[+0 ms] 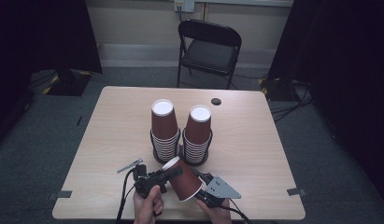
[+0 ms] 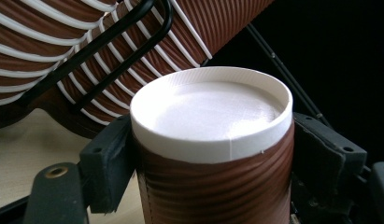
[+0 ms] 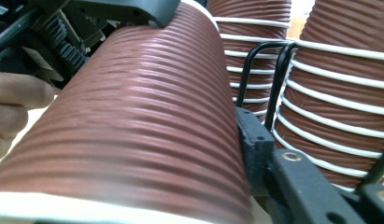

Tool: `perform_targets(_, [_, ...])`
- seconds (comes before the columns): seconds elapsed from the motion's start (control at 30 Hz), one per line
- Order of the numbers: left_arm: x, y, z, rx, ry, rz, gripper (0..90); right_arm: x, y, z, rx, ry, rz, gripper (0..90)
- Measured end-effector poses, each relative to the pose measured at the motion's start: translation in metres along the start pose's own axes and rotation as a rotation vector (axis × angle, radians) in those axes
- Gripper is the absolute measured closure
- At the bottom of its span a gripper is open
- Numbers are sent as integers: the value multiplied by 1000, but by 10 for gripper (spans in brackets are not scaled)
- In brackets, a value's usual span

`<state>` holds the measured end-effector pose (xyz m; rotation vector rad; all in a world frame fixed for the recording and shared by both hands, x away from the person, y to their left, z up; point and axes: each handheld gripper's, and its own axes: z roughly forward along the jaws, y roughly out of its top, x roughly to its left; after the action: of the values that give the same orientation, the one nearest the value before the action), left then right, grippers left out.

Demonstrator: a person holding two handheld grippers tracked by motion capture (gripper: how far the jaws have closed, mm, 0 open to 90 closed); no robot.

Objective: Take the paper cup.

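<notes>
1. Left gripper view puts the left gripper [image 2: 210, 154] clenched on the narrow closed end of a brown ribbed paper cup [image 2: 213, 186]: a black jaw presses each side just under the white bottom rim, which faces the camera.

2. Right gripper view looks along the same cup's ribbed wall. The right gripper [image 3: 133, 154] straddles its wide end, one black jaw lying against the wall at the right and the other jaw hidden behind the cup. I read it as grasping the cup, though only the one contact shows.

3. High view has the cup tilted above the near edge of the bench [image 1: 110, 140], white base up and to the left, mouth down and to the right, spanning the two grippers just in front of the stacks.

4. Both hands come in from the bottom edge. The left hand [image 1: 147, 205] is wrapped round its gripper's handle; the right hand [image 1: 217, 212] sits under the grey three-cornered plate [image 1: 222, 189], its gripper pointing up and left toward the cup.

5. Behind stand two stacks of upturned cups, each in a black wire holder [image 1: 154, 140]: the left stack [image 1: 164, 128] and the right stack [image 1: 198, 133].

6. Progress, as I judge it: one cup is off the stacks and in hand between the grippers. Its placing is not yet done, and both stacks are nearly full.
</notes>
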<state>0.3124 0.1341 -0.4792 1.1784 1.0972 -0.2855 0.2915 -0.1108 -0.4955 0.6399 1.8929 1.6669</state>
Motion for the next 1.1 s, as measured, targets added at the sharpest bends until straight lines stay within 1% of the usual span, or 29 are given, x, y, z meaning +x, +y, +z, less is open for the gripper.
perform_targets(0.03, [1, 0, 0, -4, 7, 6, 201, 0, 0, 0, -3, -4, -5, 727])
perform_targets(0.07, [2, 0, -1, -3, 7, 12, 191, -1, 0, -2, -4, -10, 5, 778])
perform_targets(0.13, [3, 1, -1, 3, 2, 9, 185, -2, 0, -3, -14, -12, 11, 805])
perform_targets(0.17, [3, 1, -1, 3, 2, 9, 178, -2, 0, -3, -14, -12, 11, 805])
perform_targets(0.3, [2, 3, 0, 2, -2, 32, 163, -3, 1, -5, -24, -13, 18, 846])
perform_targets(0.33, [1, 4, 0, 3, 6, 46, 156, -3, 1, -5, -25, -18, 21, 855])
perform_targets(0.37, [1, 4, 0, -1, 7, 52, 154, -3, 1, -6, -32, -8, 25, 860])
perform_targets(0.4, [-1, 6, 0, 9, 8, 77, 154, -3, 2, -7, -36, -8, 23, 861])
perform_targets(0.43, [-1, 6, 0, 9, 8, 77, 152, -3, 2, -7, -36, -8, 23, 861])
perform_targets(0.47, [-4, 9, 1, 12, 18, 97, 153, -4, 2, -7, -41, -9, 27, 862])
perform_targets(0.5, [-4, 9, 1, 12, 18, 97, 154, -4, 2, -7, -41, -9, 27, 862])
perform_targets(0.57, [-6, 11, 1, 5, 46, 133, 156, -4, 3, -8, -32, -4, 33, 862])
perform_targets(0.6, [-7, 14, 0, 7, 56, 154, 156, -4, 3, -9, -16, 3, 28, 862])
perform_targets(0.63, [-7, 14, 0, 7, 56, 154, 155, -4, 3, -9, -14, 5, 29, 863])
perform_targets(0.67, [-8, 16, 0, -5, 55, 174, 154, -4, 3, -9, -12, 6, 27, 863])
perform_targets(0.7, [-8, 18, -1, -4, 63, 187, 154, -4, 3, -9, -9, 9, 28, 863])
perform_targets(0.73, [-8, 18, -1, -4, 63, 187, 154, -4, 4, -10, -2, 10, 26, 863])
perform_targets(0.77, [-8, 19, -1, -10, 64, 199, 154, -4, 4, -10, -2, 10, 26, 863])
perform_targets(0.8, [-9, 20, -1, -18, 68, 221, 153, -4, 4, -10, 1, 8, 28, 863])
perform_targets(0.83, [-10, 21, -2, -19, 73, 232, 151, -4, 4, -10, 5, 10, 32, 863])
perform_targets(0.87, [-11, 22, -3, -31, 78, 277, 152, -5, 5, -11, 17, 6, 38, 863])
perform_targets(0.9, [-13, 23, -3, -35, 85, 304, 152, -5, 5, -11, 17, 6, 38, 863])
perform_targets(0.93, [-14, 24, -4, -29, 81, 350, 152, -5, 5, -11, 24, 9, 40, 863])
perform_targets(0.97, [-15, 25, -5, -33, 81, 395, 152, -7, 6, -11, 40, 5, 42, 864])
perform_targets(1.0, [-16, 25, -6, -32, 82, 414, 152, -7, 6, -11, 44, 1, 45, 864])
perform_targets(1.03, [-16, 26, -6, -36, 86, 417, 152, -7, 6, -11, 53, -1, 49, 864])
perform_targets(1.07, [-15, 27, -7, -40, 102, 425, 151, -8, 6, -12, 64, -4, 49, 864])
perform_targets(1.1, [-15, 27, -7, -40, 102, 425, 152, -8, 6, -12, 64, -4, 49, 864])
